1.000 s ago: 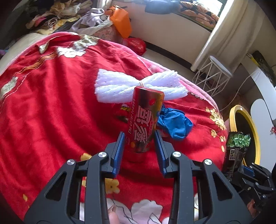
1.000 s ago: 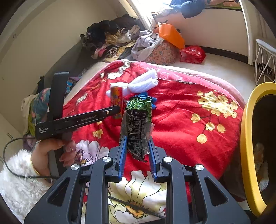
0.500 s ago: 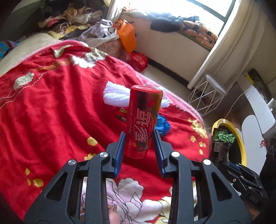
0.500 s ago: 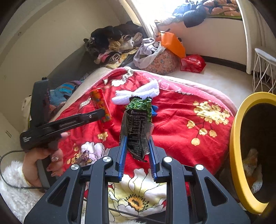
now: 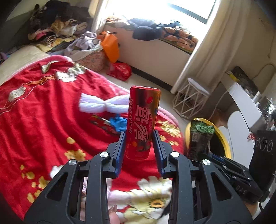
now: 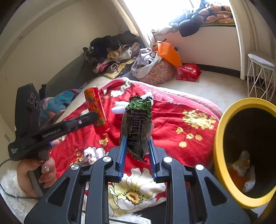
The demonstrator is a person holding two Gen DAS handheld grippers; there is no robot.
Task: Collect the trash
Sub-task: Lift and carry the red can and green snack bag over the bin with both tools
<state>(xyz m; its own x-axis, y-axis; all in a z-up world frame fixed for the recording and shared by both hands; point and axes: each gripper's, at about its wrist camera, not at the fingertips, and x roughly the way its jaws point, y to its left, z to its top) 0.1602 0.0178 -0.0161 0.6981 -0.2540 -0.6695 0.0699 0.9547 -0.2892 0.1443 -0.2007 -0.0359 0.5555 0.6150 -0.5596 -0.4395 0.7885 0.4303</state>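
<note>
My left gripper (image 5: pixel 138 143) is clenched on the red tube (image 5: pixel 142 120) at centre frame, long axis upright, cap toward the top. My right gripper (image 6: pixel 137 151) grasps the green snack bag (image 6: pixel 138 124), also upright, with the yellow bin (image 6: pixel 219 146) at right above the bed (image 6: pixel 172 124).

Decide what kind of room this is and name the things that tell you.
Most likely a lived-in bedroom: a bed under a red flowered blanket, heaps of clothes against the wall, and a curtained window.
</note>
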